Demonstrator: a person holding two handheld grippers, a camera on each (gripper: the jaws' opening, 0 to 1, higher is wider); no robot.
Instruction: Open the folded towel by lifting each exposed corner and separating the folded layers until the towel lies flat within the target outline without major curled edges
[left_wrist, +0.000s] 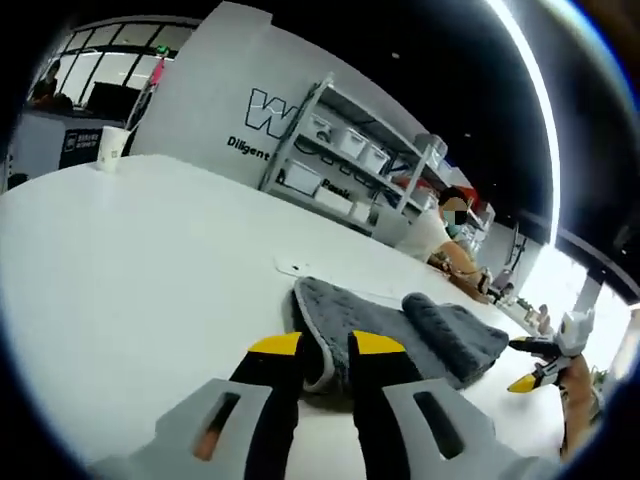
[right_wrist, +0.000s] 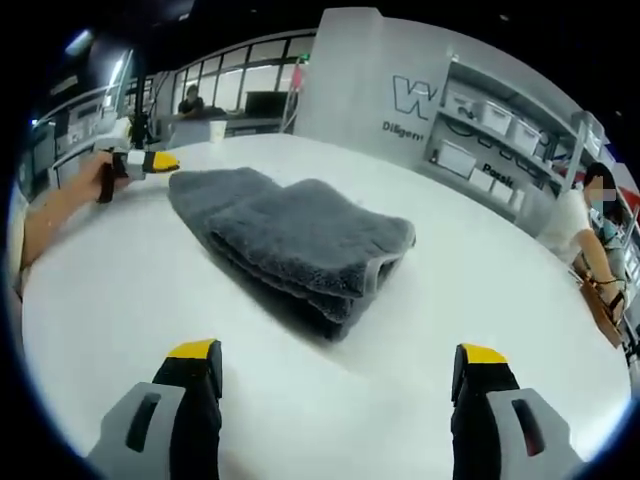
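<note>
Towel (right_wrist: 290, 245) sits folded on the white table (right_wrist: 480, 290), straight ahead of my right gripper (right_wrist: 340, 365), jaws spread wide and empty. My left gripper (left_wrist: 326, 350) is nearer, nearly pressed together at its edge, gripping nothing yet I think.

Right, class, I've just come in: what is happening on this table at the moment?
A person holds a gripper in each hand over a white table. A grey towel lies on it, folded in layers. The left gripper sits at one edge of the towel, jaws close together; whether it pinches the cloth is unclear. The right gripper is open, short of the towel. A cup stands at the far edge.
</note>
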